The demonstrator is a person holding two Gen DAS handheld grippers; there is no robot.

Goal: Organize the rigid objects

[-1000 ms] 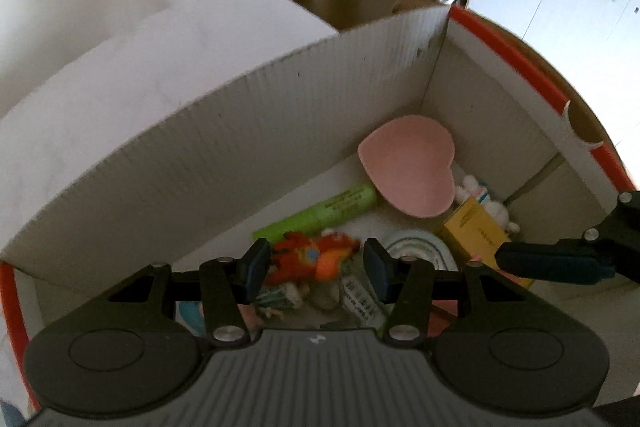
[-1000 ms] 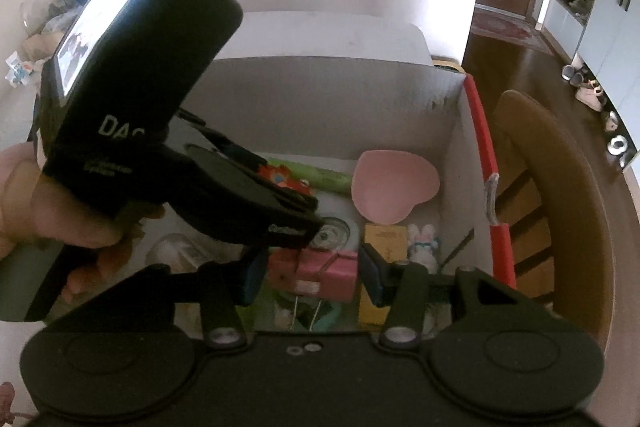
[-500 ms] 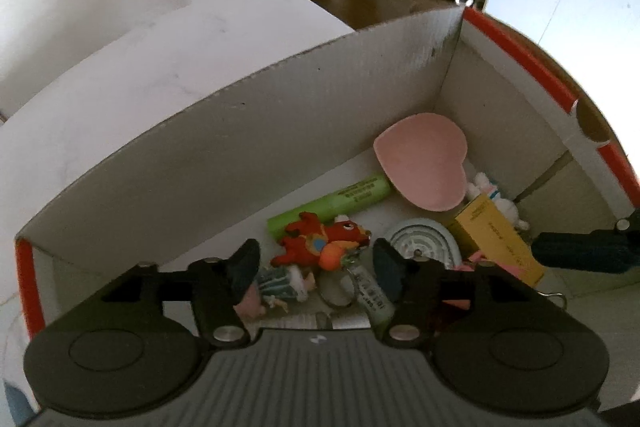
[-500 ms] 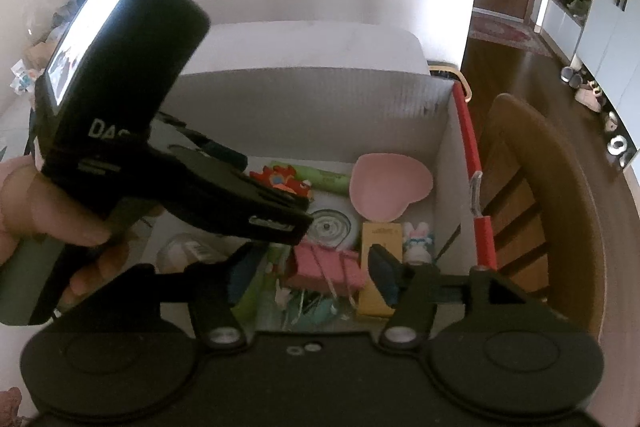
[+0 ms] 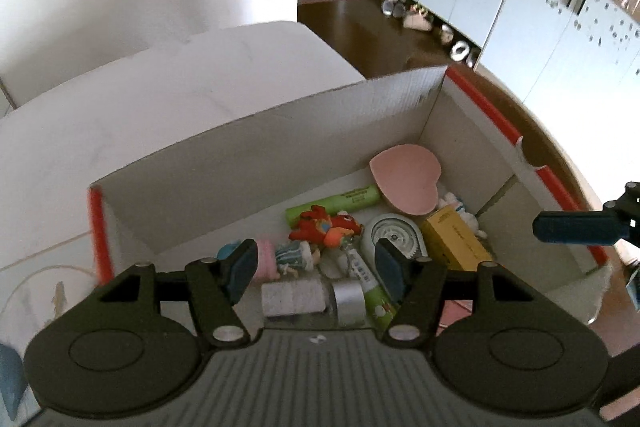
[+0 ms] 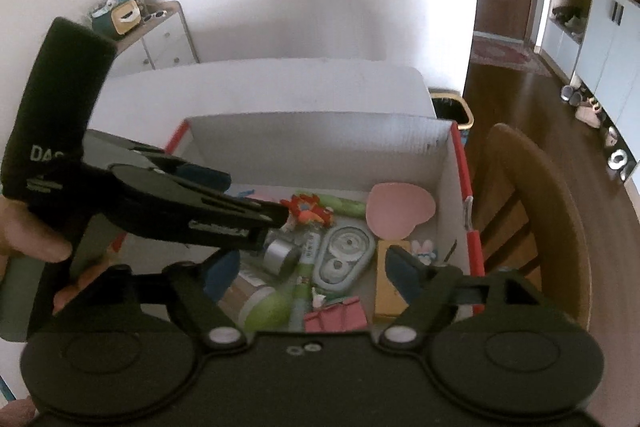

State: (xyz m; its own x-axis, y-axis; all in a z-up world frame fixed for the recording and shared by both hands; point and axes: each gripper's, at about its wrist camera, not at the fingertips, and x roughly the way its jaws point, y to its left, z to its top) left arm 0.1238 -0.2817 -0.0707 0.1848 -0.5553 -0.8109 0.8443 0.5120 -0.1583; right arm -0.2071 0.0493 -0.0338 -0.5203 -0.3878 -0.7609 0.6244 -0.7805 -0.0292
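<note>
While both tools hang above it, the cardboard box (image 5: 280,131) sits on the white table (image 5: 152,95) with its top open, its red-edged right wall (image 6: 464,183) close to a wooden chair (image 6: 532,211). Bare table runs beyond the far wall and to the left; dark floor lies past the table's far corner.

Spread with nothing between its pads, the left hand-held gripper (image 5: 316,269) is above the near-left part of the box. In the right wrist view the right hand-held gripper (image 6: 310,271) is above the near-right part, its jaws opening, nothing pinched.

Inside, objects crowd the floor. A green tube (image 5: 334,203) lies along the far wall, long axis left to right. A red and orange toy figure (image 5: 324,225) lies just in front of it. A pink heart-shaped dish (image 5: 408,183) fills the far right corner, its point toward the near right. A yellow box (image 5: 456,241) lies beside the right wall, long axis running near to far. A grey correction-tape dispenser (image 6: 344,257) lies between the toy figure and yellow box, touching the latter. A pink folded piece (image 6: 336,317) lies near the front wall.
</note>
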